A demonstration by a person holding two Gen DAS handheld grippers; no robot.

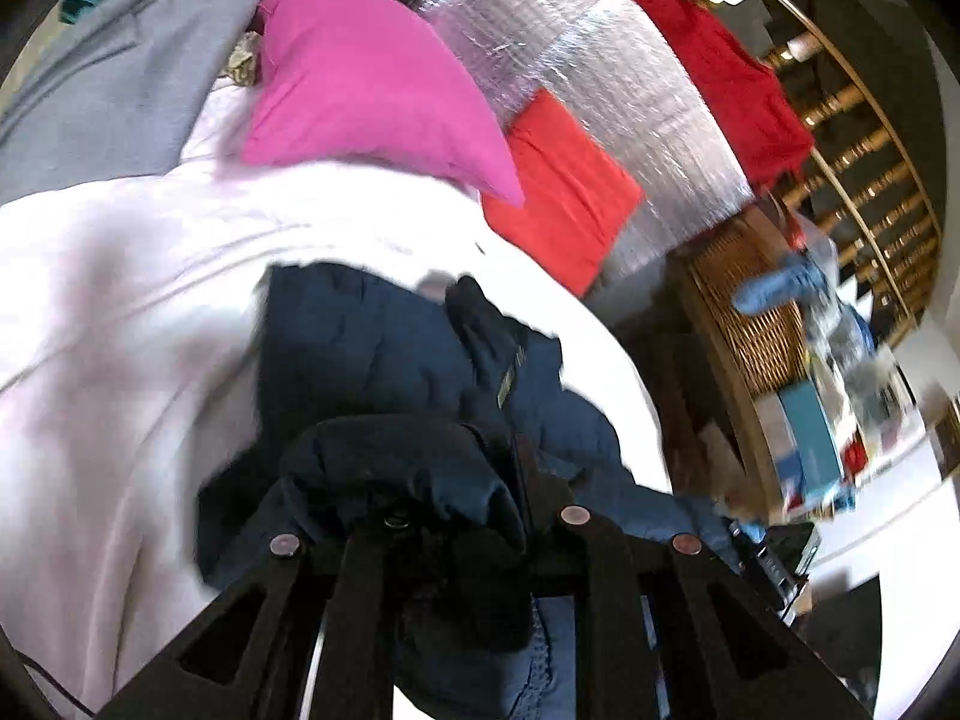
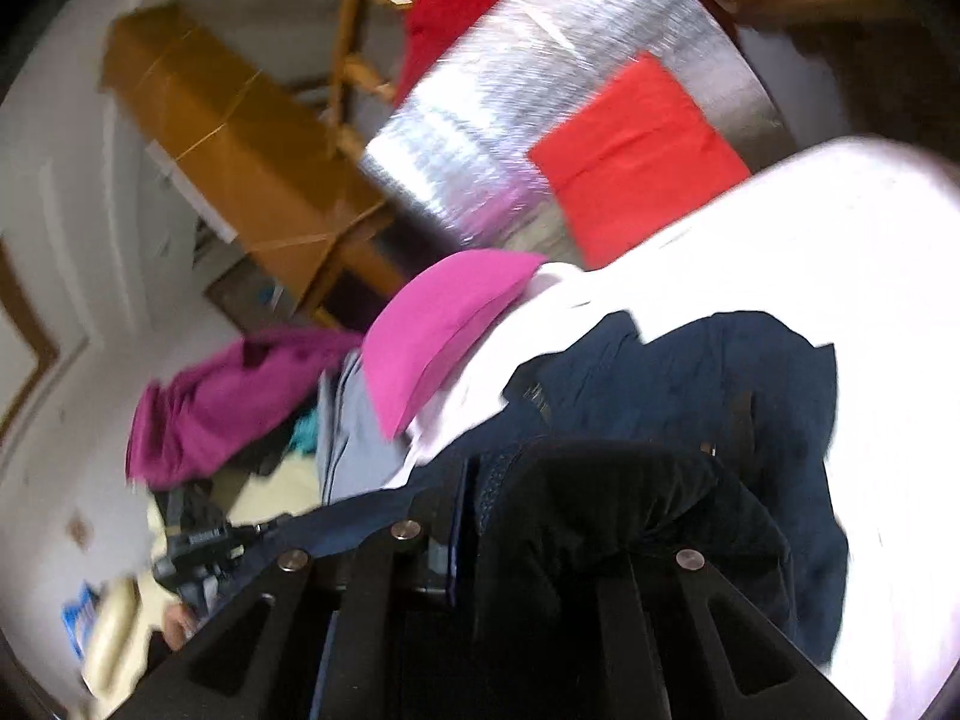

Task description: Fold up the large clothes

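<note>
The left gripper (image 1: 480,516) is pinching a bunch of the dark blue jacket (image 1: 384,360). The right gripper (image 2: 498,534) is pinching another part of the same jacket (image 2: 708,396). Each one has its fingers pressed together on the cloth. With two holds on it, the big jacket can probably be pulled flat or folded over, so it does not flop in a heap.

The jacket is on the white sheet (image 1: 120,312), close in front of both grippers. Part of it is bunched up in the grips.

A folded pink cloth (image 1: 360,78) and a folded red cloth (image 1: 564,192) lie farther off, out of the way. The red one is on a shiny silver mat (image 1: 570,48).

Only the left view shows a woven basket (image 1: 750,324) and a red cloth hanging on a wooden rail (image 1: 864,114). Only the right view shows a brown box (image 2: 228,138) and a heap of purple cloth (image 2: 228,402). Both pictures are blurry.
</note>
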